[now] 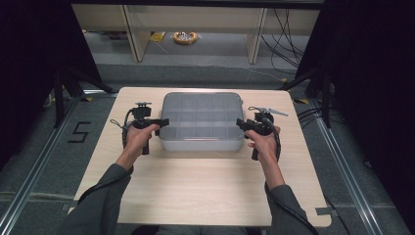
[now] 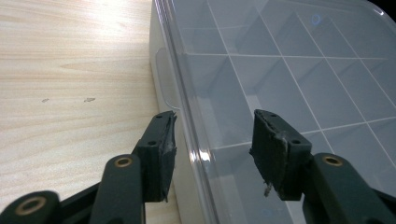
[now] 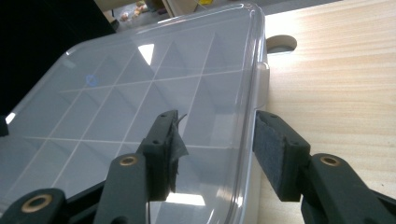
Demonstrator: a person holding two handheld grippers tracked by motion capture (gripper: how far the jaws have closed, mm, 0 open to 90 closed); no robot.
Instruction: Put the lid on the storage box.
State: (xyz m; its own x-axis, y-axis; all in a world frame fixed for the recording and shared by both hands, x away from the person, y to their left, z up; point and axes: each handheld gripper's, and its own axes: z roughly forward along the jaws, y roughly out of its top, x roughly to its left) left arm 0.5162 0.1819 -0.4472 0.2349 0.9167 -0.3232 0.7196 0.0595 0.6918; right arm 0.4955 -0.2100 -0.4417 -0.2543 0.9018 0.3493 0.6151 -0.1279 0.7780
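A clear plastic organiser box (image 1: 203, 117) with a closed lid and several empty compartments sits in the middle of the wooden table (image 1: 195, 186). My left gripper (image 1: 164, 121) is at the box's left edge. In the left gripper view the box (image 2: 289, 70) has its lid rim running between the jaws of the left gripper (image 2: 215, 116), with gaps on both sides. My right gripper (image 1: 239, 122) is at the box's right edge. In the right gripper view the right gripper (image 3: 215, 116) stands astride the rim of the box (image 3: 140, 93), one jaw over the lid and one outside. Neither gripper presses on the rim.
A round cable hole (image 3: 280, 44) is cut in the tabletop beyond the box's far right corner. Behind the table stand pale shelf legs (image 1: 137, 39) and a yellow coil (image 1: 185, 37) on the floor. Black stands flank the table.
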